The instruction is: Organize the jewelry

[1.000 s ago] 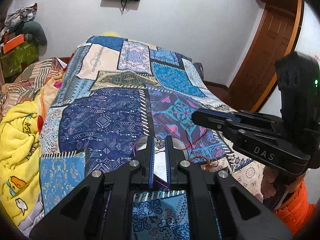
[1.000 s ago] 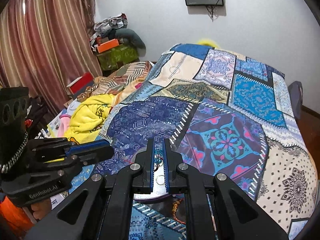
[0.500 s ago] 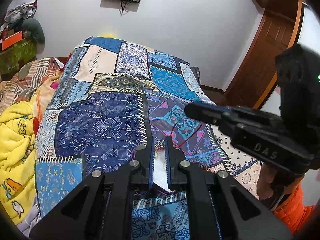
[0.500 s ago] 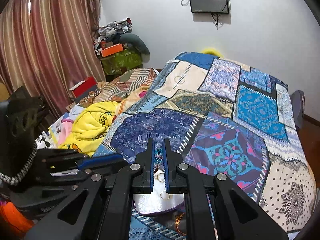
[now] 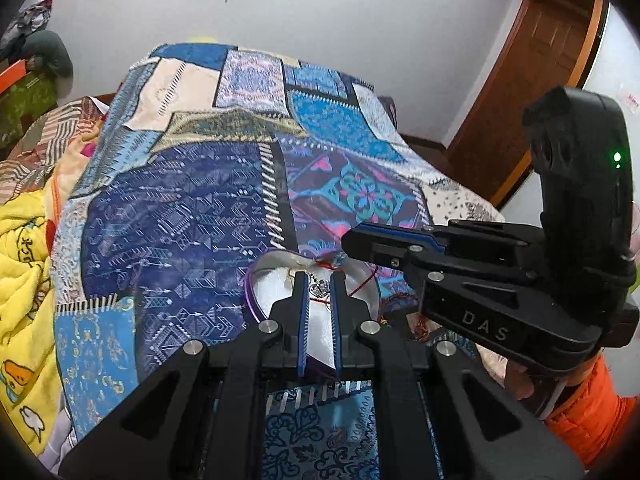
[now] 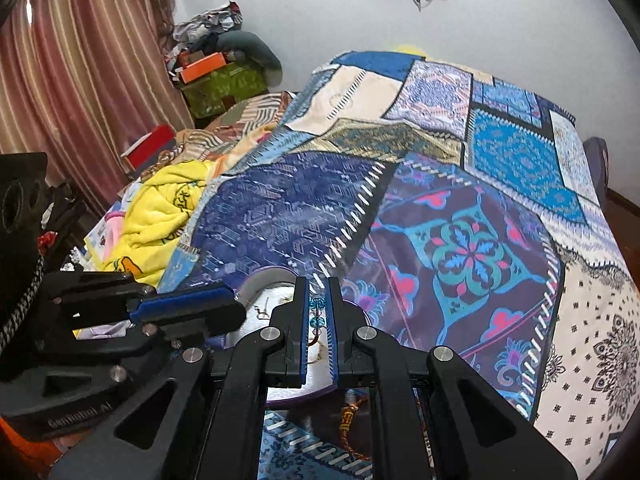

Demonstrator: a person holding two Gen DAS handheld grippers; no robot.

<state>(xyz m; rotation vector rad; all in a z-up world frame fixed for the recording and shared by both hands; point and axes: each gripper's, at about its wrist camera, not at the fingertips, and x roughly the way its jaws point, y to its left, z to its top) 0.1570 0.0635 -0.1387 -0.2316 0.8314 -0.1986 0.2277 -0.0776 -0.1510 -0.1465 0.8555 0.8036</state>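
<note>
A purple-rimmed round dish with a white inside [image 5: 276, 284] lies on the patchwork bedspread [image 5: 192, 216]; it also shows in the right wrist view [image 6: 264, 292]. My right gripper [image 6: 319, 296] is shut on a blue-beaded red-thread bracelet [image 6: 317, 312] and holds it over the dish. In the left wrist view its fingertips [image 5: 352, 240] sit at the dish's far right rim with the bracelet [image 5: 332, 259] hanging. My left gripper [image 5: 320, 280] hovers over the dish, jaws nearly closed and empty, a silver charm [image 5: 319, 288] lying in the dish between them.
A gold and red tasselled cord [image 6: 350, 416] lies on the bedspread beside the dish. A yellow blanket [image 5: 20, 288] is bunched at the bed's left side. Boxes and clothes [image 6: 216, 68] pile by the curtain. A wooden door [image 5: 532, 80] stands far right.
Both grippers moved down and closer to the dish. The right gripper carried the beaded bracelet over the dish's rim.
</note>
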